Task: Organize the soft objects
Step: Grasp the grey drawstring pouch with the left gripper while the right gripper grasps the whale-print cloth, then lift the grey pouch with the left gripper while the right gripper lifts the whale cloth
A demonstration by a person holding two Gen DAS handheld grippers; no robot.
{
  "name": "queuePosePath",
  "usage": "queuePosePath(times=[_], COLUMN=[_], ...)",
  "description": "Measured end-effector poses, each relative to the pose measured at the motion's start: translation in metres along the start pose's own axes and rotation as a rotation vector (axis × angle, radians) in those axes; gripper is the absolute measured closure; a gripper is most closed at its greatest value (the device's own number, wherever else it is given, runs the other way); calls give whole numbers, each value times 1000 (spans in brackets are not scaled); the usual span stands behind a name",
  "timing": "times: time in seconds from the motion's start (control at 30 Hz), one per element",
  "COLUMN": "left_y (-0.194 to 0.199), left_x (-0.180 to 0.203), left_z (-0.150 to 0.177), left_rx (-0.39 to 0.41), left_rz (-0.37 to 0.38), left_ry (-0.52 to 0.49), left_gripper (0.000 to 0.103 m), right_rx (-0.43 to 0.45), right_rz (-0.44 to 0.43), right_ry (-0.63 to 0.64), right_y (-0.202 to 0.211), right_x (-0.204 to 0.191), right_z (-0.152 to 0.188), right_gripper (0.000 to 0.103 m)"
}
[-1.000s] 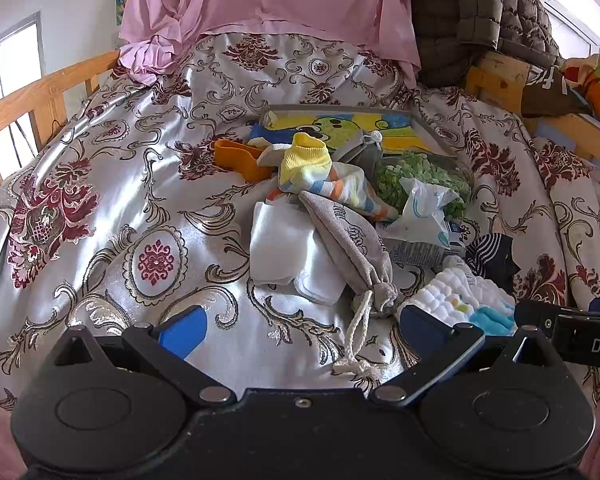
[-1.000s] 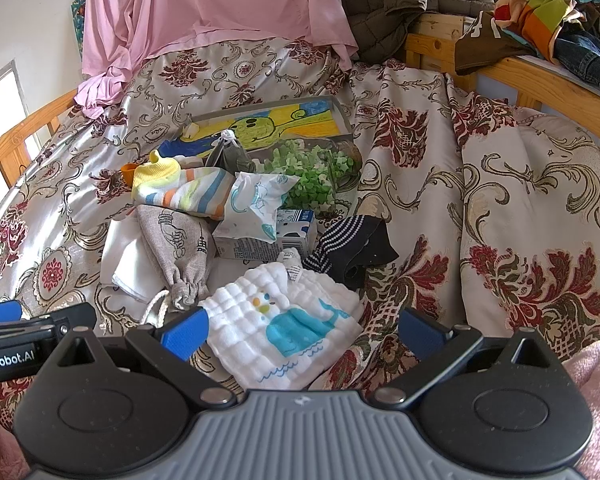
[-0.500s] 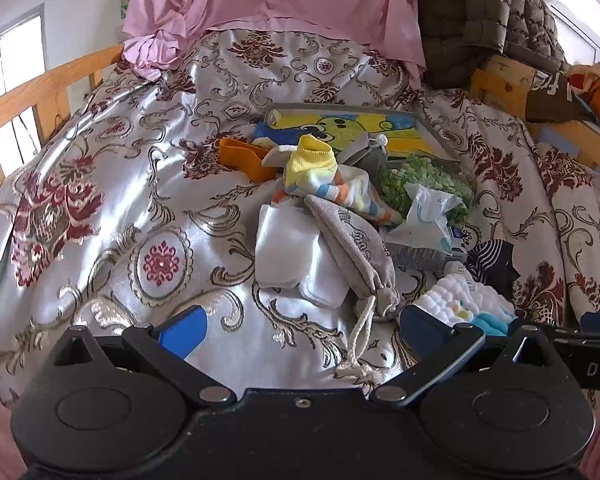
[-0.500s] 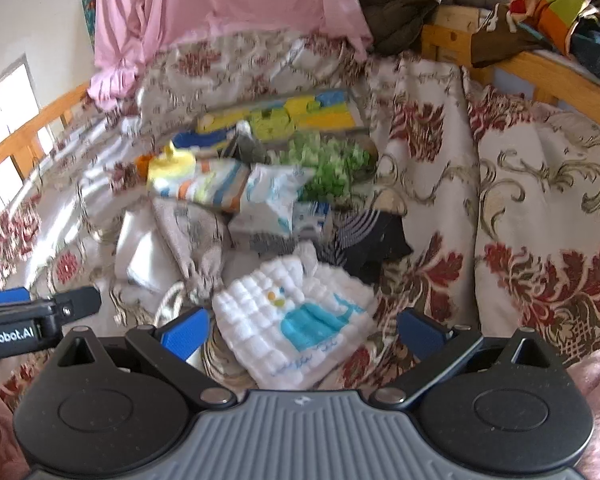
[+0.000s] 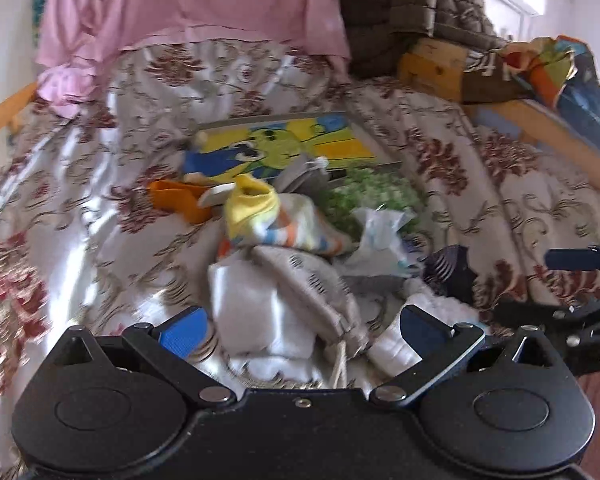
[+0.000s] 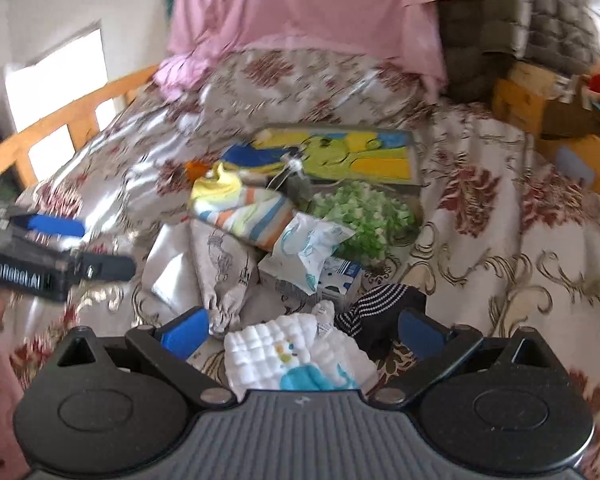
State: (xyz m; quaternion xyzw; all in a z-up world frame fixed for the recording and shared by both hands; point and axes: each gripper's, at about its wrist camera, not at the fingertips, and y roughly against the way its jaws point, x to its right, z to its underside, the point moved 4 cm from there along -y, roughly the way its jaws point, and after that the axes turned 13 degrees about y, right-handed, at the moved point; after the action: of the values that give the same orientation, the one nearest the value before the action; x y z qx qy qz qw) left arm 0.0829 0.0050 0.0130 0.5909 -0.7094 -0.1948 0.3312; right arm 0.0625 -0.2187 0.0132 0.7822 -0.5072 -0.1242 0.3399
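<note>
A pile of soft things lies on the floral bedspread. My left gripper (image 5: pixel 300 326) is open and empty just above a white folded cloth (image 5: pixel 256 312) and a grey drawstring pouch (image 5: pixel 320 292). My right gripper (image 6: pixel 302 330) is open and empty over a white quilted washcloth with a blue whale (image 6: pixel 296 356), with a dark striped sock (image 6: pixel 376 312) beside its right finger. A yellow striped sock (image 6: pixel 240 208), a tissue pack (image 6: pixel 308 248) and a green fluffy item (image 6: pixel 364 216) lie farther back.
A tray with a yellow and blue cartoon print (image 5: pixel 296 152) lies behind the pile. An orange item (image 5: pixel 176 198) lies at its left. Pink cloth (image 5: pixel 204 4) and a quilted jacket (image 5: pixel 420 4) hang at the back. Wooden bed rails (image 6: pixel 60 120) run along both sides.
Both grippers have moved forward and down toward the pile. The left one has swung right over the white cloth and pouch; the right one has swung left over the washcloth.
</note>
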Motion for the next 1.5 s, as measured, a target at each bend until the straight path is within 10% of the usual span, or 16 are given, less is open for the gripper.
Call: queuePosePath(times=[0.6,0.97,1.5], left_y=[-78,-141,-162], left_x=[1,-6,-24], left_z=[8,20,28], left_rx=[-155,-274,-320], left_rz=[292,238,172], left_ry=[249,420,538], left_gripper=[3,9,68], right_rx=[-328,-442,-427], right_rz=[-179,-161,-221], right_ry=[0,-67,-123], right_y=[-84,-112,-129], right_x=[-4,1,-5], right_z=[29,39,43], right_gripper=[0,0,10])
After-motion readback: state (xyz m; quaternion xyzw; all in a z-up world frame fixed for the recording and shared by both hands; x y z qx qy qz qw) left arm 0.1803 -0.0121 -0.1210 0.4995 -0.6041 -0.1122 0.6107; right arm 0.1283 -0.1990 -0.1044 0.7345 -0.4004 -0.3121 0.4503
